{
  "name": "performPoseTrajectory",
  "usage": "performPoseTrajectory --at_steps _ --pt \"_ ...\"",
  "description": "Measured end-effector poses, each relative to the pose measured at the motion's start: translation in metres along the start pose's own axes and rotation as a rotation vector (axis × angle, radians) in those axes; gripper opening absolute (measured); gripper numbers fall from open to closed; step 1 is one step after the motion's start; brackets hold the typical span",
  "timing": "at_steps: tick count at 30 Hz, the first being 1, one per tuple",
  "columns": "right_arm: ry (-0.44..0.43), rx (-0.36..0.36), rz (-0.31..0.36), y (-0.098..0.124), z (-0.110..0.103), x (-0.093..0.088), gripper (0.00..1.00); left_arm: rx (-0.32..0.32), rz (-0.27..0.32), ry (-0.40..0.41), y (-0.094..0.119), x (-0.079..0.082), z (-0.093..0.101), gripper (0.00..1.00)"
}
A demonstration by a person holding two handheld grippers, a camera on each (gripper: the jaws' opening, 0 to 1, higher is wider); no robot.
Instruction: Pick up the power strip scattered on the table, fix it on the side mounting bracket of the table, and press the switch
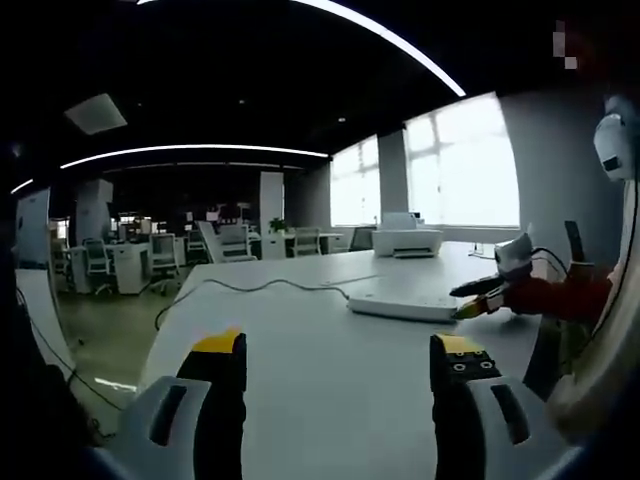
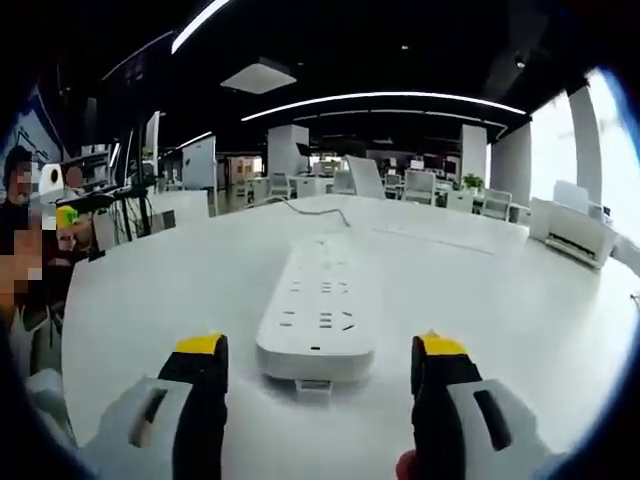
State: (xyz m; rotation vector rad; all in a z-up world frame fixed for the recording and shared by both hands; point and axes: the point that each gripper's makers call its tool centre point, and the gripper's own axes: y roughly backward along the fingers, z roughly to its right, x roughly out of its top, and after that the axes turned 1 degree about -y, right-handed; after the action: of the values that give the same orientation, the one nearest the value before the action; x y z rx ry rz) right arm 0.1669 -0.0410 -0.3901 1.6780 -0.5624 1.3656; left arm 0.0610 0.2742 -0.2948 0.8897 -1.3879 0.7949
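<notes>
**Lying flat on the bench, power strip ungrasped**

Resting flat on the white bench point(image 2: 520, 300): white power strip point(image 2: 315, 310), near end just ahead of the right gripper point(image 2: 320, 365), jaws wide apart, clamped on nothing. Trailing away across the bench: its cord point(image 1: 260, 285). Hovering over bare bench: left gripper point(image 1: 340, 365), jaws likewise apart. Standing at the far edge: white printer point(image 1: 407, 240).

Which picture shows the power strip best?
The right gripper view: the power strip lies close, straight ahead between the open fingers, with its sockets visible from above. The left gripper view shows it farther off, edge-on, with its cord trailing away.
</notes>
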Motion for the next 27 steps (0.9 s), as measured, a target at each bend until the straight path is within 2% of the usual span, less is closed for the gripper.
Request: performPoseTrajectory --at_steps 27 --pt "0.004 0.014 -0.021 -0.0104 -0.0042 -0.0046 0.59 -0.001 0.012 -0.011 -0.0012 0.0091 0.0042 0.79"
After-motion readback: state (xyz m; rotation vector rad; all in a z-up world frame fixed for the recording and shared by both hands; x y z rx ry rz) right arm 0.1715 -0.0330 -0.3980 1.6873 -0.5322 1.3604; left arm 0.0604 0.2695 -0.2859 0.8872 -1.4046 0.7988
